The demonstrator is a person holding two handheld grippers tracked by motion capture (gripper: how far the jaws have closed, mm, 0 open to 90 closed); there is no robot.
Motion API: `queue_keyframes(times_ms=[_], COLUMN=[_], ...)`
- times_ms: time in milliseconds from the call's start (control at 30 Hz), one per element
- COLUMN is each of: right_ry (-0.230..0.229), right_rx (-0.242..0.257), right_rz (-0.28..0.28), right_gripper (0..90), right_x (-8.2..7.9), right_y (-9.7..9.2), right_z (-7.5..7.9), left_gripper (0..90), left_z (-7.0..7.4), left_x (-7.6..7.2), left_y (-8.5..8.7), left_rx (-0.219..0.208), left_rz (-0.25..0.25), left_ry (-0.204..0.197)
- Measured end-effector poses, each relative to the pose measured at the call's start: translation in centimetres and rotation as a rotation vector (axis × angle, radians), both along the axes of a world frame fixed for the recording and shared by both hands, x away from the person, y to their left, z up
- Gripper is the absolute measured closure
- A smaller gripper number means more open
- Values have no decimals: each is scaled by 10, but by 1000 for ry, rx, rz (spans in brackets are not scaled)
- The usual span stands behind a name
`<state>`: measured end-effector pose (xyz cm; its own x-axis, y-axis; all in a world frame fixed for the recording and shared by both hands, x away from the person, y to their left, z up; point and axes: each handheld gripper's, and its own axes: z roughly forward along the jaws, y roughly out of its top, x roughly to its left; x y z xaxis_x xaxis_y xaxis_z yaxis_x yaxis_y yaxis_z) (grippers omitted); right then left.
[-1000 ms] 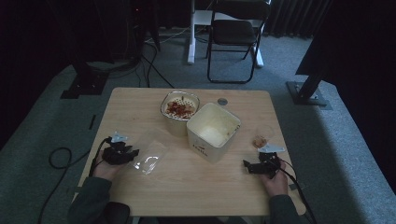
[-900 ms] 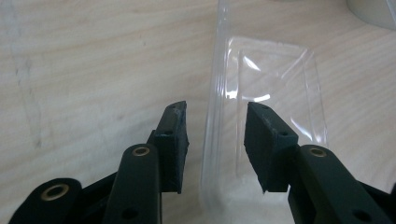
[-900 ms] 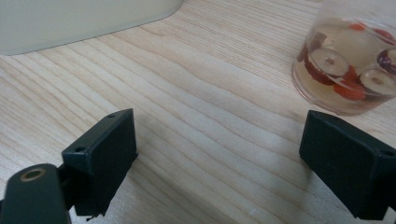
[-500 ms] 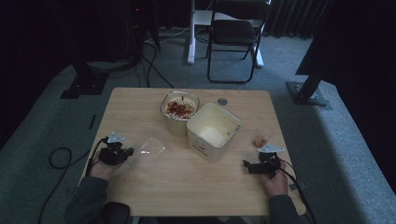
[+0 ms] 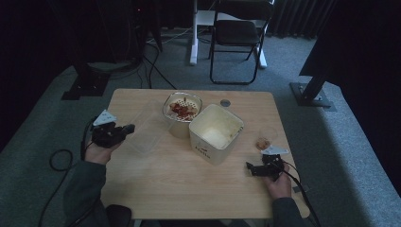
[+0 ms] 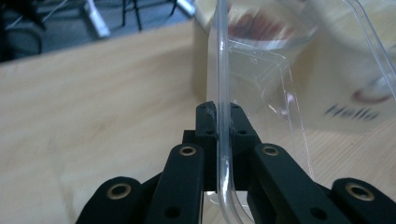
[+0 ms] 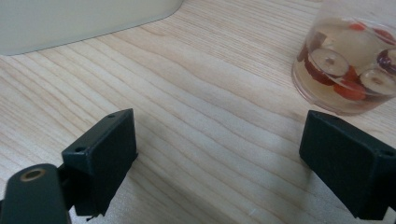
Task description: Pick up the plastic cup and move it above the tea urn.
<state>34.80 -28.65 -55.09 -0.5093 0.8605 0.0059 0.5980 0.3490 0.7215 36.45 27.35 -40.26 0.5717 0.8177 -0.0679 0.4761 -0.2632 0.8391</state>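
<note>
My left gripper [image 5: 126,129] is shut on the rim of a clear plastic container [image 5: 147,130] and holds it tilted above the left side of the wooden table [image 5: 161,189]. In the left gripper view the jaws [image 6: 219,116] pinch the thin clear edge [image 6: 222,60], which stands upright. Near the table's front right, my right gripper [image 5: 251,169] rests open with bare wood between its jaws [image 7: 224,158]. A small clear cup of dried fruit slices [image 7: 348,65] stands just beyond its right jaw, also seen in the high view [image 5: 265,140].
A cream square tub [image 5: 216,133] stands mid-table, its wall showing in the right gripper view [image 7: 84,18]. Behind it sits a glass bowl with red pieces [image 5: 182,108]. A small round cap [image 5: 225,102] lies near the far edge. A folding chair [image 5: 236,38] stands beyond the table.
My left gripper has lifted the clear container and carried it away from the person and slightly left. The right gripper has stayed put.
</note>
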Motion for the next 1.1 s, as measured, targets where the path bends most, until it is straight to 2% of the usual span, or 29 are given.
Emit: queue_keyframes(times_ms=[133,333,467,533,567,600,633,667,700,733,800,867,1100], right_ry=[-1,-1,0,-1,-1,-1,-1,0,0,0,0,0,-1], right_rx=[0,0,0,0,0,0,-1,0,0,1,0,1,0], right_rz=[0,0,0,0,0,0,0,0,0,0,0,0,1], right_gripper=[107,106,106,107,107,107,107,107,107,106,106,106,106], right_x=[0,0,0,0,0,0,0,0,0,0,0,0,0], right_y=[0,0,0,0,0,0,0,0,0,0,0,0,0], right_z=[0,0,0,0,0,0,0,0,0,0,0,0,0], left_gripper=[866,866,866,859,807,807,694,542,542,502,470,452,449], left_z=[23,49,61,65,66,65,65,64,65,65,67,64,49], left_x=[8,24,33,39,42,45,48,50,51,50,49,49,51], left_y=[-24,-76,-110,-125,-133,-138,-142,-144,-143,-141,-133,-126,-111], left_rx=[-1,32,25,21,17,-3,-30,-59,-92,-125,-160,-145,-144], left_rz=[-63,-169,-244,-284,-309,-323,-337,-344,-348,-345,-319,-292,-255], left_ry=[-38,-76,-87,-74,-64,-56,-47,-45,-46,-52,-66,-64,-50])
